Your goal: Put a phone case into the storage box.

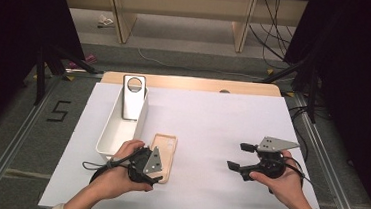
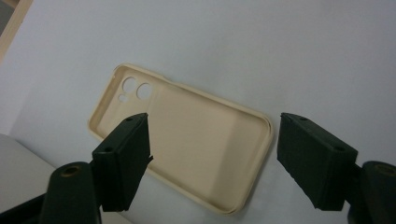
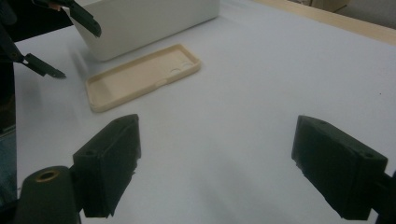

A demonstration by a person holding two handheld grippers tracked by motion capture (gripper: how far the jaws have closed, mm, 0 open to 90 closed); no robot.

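The left claw [image 1: 154, 175] hung just above the near end of a cream phone case [image 2: 187, 140], its jaws spread wide and empty. In the left gripper view the case lay flat between and beyond those jaws, hollow side up, with its camera holes at the far end from the claw and its near corner reaching toward the right-hand jaw. No jaw touched it. Just beyond the left claw, on its left side, stood a long white bin [image 1: 110, 128], its wall close beside the case's long edge. Inside the bin, at the end farthest from the claw, a silver phone [image 1: 133, 98] with a round ring near its top leaned upright.

The right claw [image 1: 237, 156] was held well apart from the case, above bare white counter [image 1: 212, 121], its jaws also released and gripping nothing. In the right gripper view the case [image 3: 142, 74] lay ahead of that claw and to its left, with the bin [image 3: 144, 23] behind it and the left claw's tips [image 3: 70, 42] at the upper left.
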